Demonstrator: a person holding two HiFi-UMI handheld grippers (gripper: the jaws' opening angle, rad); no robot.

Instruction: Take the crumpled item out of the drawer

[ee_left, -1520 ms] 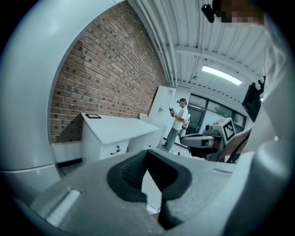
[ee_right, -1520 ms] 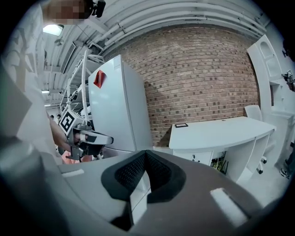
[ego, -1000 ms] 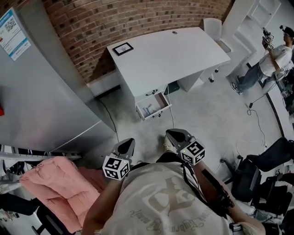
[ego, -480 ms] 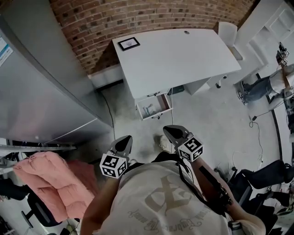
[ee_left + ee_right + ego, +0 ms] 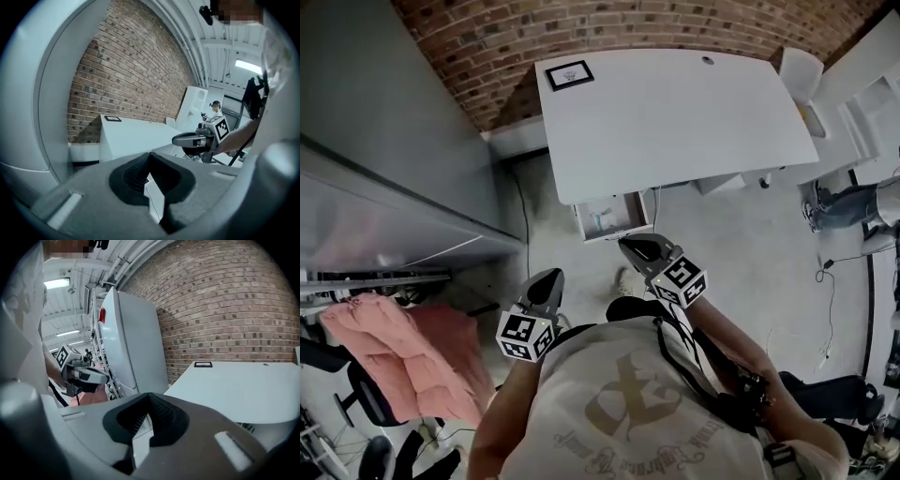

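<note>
Under the white desk (image 5: pixel 675 112) a drawer (image 5: pixel 609 217) stands pulled open. Something small and pale lies inside it, too small to make out. My right gripper (image 5: pixel 628 246) hangs just short of the drawer's front, its jaws together with nothing between them; the right gripper view (image 5: pixel 149 398) shows the same. My left gripper (image 5: pixel 547 281) is lower and to the left, over the floor, also shut and empty (image 5: pixel 150 159). Each gripper appears in the other's view: the right gripper (image 5: pixel 190 139) and the left gripper (image 5: pixel 89 375).
A tall grey cabinet (image 5: pixel 384 169) fills the left side, a brick wall (image 5: pixel 487 37) runs behind the desk. A framed picture (image 5: pixel 572 74) lies on the desk. A pink jacket (image 5: pixel 403 347) hangs at the lower left. A white chair (image 5: pixel 802 75) and a person's legs (image 5: pixel 853 202) are at the right.
The desk and drawer have come closer in the head view. My right gripper has moved forward to the drawer's front. Both grippers stayed shut.
</note>
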